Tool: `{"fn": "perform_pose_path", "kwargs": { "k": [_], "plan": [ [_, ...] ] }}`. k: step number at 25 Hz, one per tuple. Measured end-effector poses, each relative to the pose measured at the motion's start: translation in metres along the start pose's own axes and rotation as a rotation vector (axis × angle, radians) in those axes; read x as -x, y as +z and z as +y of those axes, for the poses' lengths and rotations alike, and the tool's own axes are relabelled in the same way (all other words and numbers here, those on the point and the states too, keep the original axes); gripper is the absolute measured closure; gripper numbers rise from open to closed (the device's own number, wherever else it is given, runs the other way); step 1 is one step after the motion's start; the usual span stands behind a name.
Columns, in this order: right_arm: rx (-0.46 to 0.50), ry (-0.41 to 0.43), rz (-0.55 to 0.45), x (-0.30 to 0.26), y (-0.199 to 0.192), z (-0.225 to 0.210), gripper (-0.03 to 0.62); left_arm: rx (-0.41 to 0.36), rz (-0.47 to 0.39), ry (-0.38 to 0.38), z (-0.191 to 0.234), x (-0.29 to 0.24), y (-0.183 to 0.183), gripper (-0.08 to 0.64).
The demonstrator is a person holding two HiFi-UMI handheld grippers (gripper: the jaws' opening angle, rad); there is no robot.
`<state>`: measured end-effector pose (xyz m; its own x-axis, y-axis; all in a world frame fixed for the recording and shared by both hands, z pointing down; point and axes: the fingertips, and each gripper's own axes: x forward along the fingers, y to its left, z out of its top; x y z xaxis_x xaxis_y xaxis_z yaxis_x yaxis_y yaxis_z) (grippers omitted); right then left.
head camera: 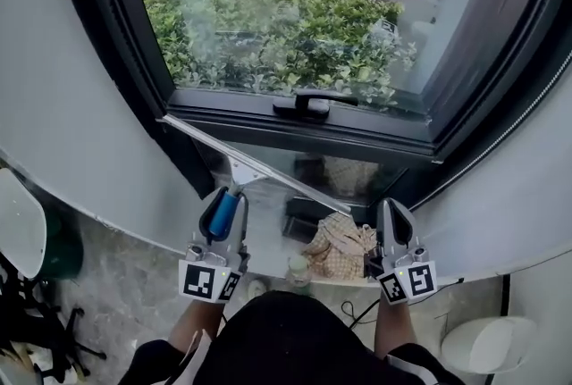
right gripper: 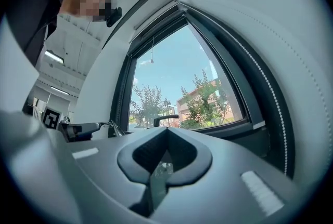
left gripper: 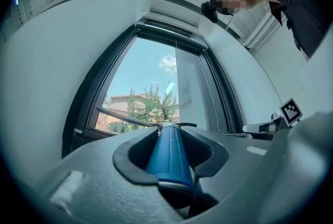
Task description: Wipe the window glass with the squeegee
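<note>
The left hand-held gripper (head camera: 223, 203) is pinching the squeegee (head camera: 241, 165) by its blue handle, the blade slanting below the window glass (head camera: 286, 17). The right hand-held gripper (head camera: 394, 213) is hanging pressed together, holding nothing, beside a checked cloth (head camera: 338, 247)

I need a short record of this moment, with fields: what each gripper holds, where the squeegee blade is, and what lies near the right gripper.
left gripper: shut on the squeegee, around its blue handle
right gripper: shut, holds nothing
blade position: slanted, low, in front of the lower frame of the window; contact with the glass not clear
window handle: on the lower frame, lying horizontal
checked cloth: crumpled, just left of the right gripper
</note>
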<state>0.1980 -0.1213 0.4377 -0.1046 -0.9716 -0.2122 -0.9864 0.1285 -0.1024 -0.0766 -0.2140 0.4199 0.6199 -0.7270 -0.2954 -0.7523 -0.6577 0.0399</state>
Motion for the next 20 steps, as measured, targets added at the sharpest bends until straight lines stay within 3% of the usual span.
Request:
{"fn": "perform_pose_path", "kwargs": {
  "k": [10, 15, 20],
  "plan": [
    [0.071, -0.037, -0.091, -0.032, 0.045, 0.025, 0.586, -0.031, -0.192, -0.053, 0.016, -0.033, 0.067, 0.426],
    [0.132, -0.037, -0.159, -0.056, 0.072, 0.042, 0.586, 0.006, -0.279, -0.086, 0.031, -0.056, 0.097, 0.426],
    [0.160, -0.002, -0.214, -0.076, 0.093, 0.053, 0.586, -0.059, -0.343, -0.073, 0.041, -0.082, 0.120, 0.426]
  ]
}}
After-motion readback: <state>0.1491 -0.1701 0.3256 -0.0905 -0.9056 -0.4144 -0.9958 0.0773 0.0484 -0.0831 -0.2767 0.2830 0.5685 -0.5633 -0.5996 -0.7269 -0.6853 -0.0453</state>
